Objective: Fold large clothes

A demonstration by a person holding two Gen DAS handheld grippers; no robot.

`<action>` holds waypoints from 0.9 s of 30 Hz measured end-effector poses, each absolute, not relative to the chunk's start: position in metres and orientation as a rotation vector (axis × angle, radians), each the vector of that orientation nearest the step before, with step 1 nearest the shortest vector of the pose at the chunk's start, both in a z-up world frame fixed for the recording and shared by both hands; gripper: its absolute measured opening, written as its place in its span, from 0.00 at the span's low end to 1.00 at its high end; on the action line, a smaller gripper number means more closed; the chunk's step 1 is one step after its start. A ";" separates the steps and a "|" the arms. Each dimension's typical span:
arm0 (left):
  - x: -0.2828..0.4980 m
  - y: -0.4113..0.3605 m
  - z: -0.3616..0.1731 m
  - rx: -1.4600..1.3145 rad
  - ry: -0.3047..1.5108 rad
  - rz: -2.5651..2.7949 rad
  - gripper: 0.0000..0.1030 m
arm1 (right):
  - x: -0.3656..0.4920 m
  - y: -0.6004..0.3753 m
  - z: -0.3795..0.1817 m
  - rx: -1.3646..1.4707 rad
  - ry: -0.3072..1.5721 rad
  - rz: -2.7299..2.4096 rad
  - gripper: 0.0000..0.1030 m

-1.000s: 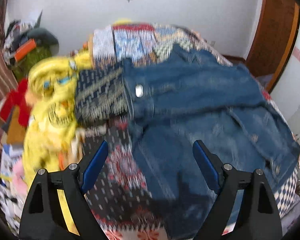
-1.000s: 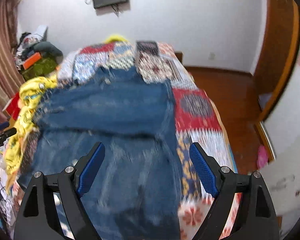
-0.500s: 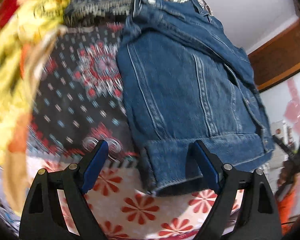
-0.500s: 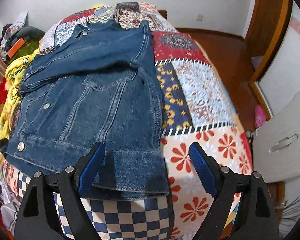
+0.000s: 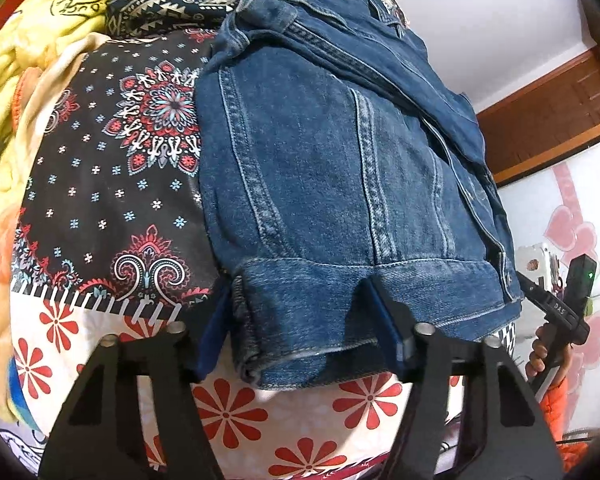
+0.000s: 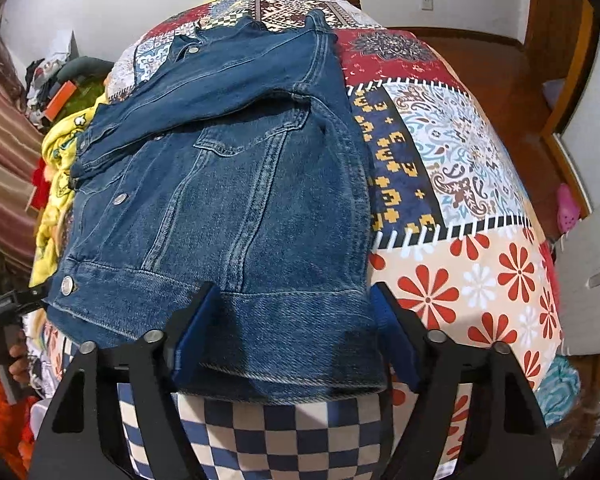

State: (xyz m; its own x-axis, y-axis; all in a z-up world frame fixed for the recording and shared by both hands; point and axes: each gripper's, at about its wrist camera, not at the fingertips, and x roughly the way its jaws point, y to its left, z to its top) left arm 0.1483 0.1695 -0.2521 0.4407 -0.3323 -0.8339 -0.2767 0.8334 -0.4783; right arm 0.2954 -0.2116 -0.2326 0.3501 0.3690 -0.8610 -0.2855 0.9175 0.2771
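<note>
A blue denim jacket [image 5: 340,168] lies flat on the patchwork bedspread [image 5: 100,200], sleeves folded across it and hem toward me. My left gripper [image 5: 300,332] straddles the hem's left corner. Its jaws are closing, with the denim band between the blue pads [image 5: 214,332]. My right gripper [image 6: 294,340] straddles the hem's right corner of the jacket [image 6: 240,184] at the bed's checkered front edge. Its jaws are closing too, with denim between its pads [image 6: 192,332]. Neither pair visibly pinches the cloth. A hand holds the other gripper at each view's edge.
A yellow garment heap [image 5: 28,40] and a dark patterned folded cloth [image 5: 172,0] lie left of the jacket. Right of the bed are a wooden floor [image 6: 512,80], a pink slipper [image 6: 566,208] and a white cabinet [image 6: 592,264]. Clutter is piled by the far left wall.
Both grippers have come down from above the bed to the jacket's near hem. Their jaws have narrowed around its two corners. The jacket has not moved.
</note>
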 end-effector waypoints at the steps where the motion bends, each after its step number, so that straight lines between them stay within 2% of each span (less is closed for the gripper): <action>1: 0.147 0.168 -0.252 -0.617 1.135 -0.035 0.55 | 0.296 -0.215 -0.233 0.092 1.146 0.429 0.62; 4: 0.141 0.171 -0.249 -0.601 1.129 -0.027 0.49 | 0.296 -0.225 -0.238 0.147 1.197 0.445 0.53; 9: 0.134 0.181 -0.246 -0.597 1.116 -0.018 0.36 | 0.290 -0.236 -0.240 0.195 1.217 0.440 0.53; 10: 0.134 0.182 -0.245 -0.594 1.110 -0.017 0.30 | 0.289 -0.235 -0.241 0.192 1.215 0.439 0.52; 11: 0.135 0.183 -0.243 -0.593 1.099 -0.020 0.23 | 0.288 -0.233 -0.241 0.200 1.214 0.445 0.46; 12: 0.136 0.184 -0.240 -0.592 1.088 -0.023 0.20 | 0.289 -0.232 -0.241 0.209 1.217 0.447 0.45; 13: 0.136 0.183 -0.233 -0.575 1.072 -0.017 0.17 | 0.290 -0.231 -0.240 0.212 1.213 0.438 0.41; 14: 0.136 0.183 -0.227 -0.557 1.057 -0.014 0.14 | 0.290 -0.230 -0.239 0.210 1.206 0.440 0.32; 15: 0.136 0.181 -0.219 -0.535 1.038 -0.011 0.13 | 0.290 -0.229 -0.237 0.207 1.200 0.442 0.29; 17: 0.136 0.179 -0.203 -0.502 0.996 -0.009 0.11 | 0.293 -0.226 -0.230 0.207 1.186 0.461 0.16; 27: 0.188 0.183 -0.130 -0.501 0.791 -0.063 0.10 | 0.327 -0.187 -0.173 0.102 1.015 0.583 0.13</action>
